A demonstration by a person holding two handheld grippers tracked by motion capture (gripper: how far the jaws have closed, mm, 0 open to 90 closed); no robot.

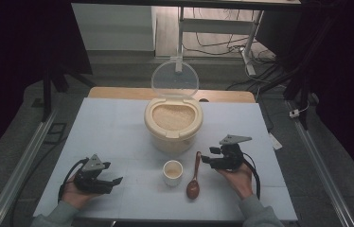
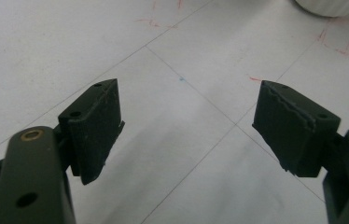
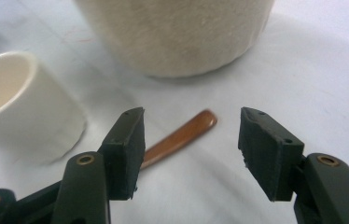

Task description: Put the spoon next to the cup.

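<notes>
Beside small cream ceramic cup, jaws parted, empty: slim glossy brown wooden spoon, judged light, stiff, slippery, best pinched mid-handle.

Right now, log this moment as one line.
left hand-held gripper open, idle | right hand-held gripper open beside spoon handle | cup empty | container lid up

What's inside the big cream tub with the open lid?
The tub is filled nearly to the rim with pale grain, likely rice. Its clear lid stands open behind it. Whatever lies under the grain's surface is covered and cannot be seen.
</notes>
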